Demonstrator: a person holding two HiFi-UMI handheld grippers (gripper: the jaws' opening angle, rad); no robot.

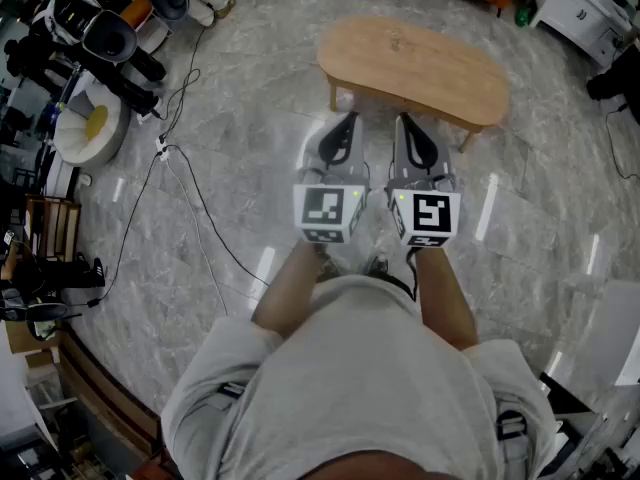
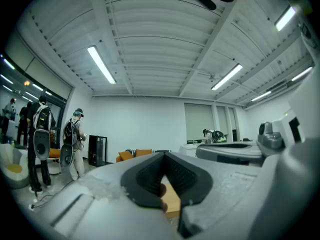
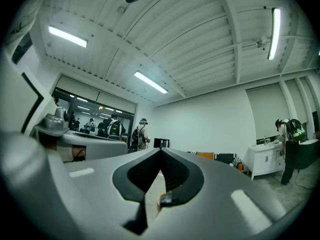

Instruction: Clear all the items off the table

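At the left, a black cable [image 1: 200, 208] is trailing across the grey marble floor [image 1: 250, 68]. The left gripper [image 1: 348, 120] is pointing away from the person, its jaws pressed together with nothing between them. Just right of it, the right gripper [image 1: 405, 120] is pointing the same way, jaws likewise closed and gripping nothing. The wooden table [image 1: 415, 63] is standing just beyond both tips.

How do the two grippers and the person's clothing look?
The left gripper and right gripper match: light grey shells, black ribbed pads tapering to a point, each with a white cube bearing black square markers. The shirt is pale grey, short-sleeved.
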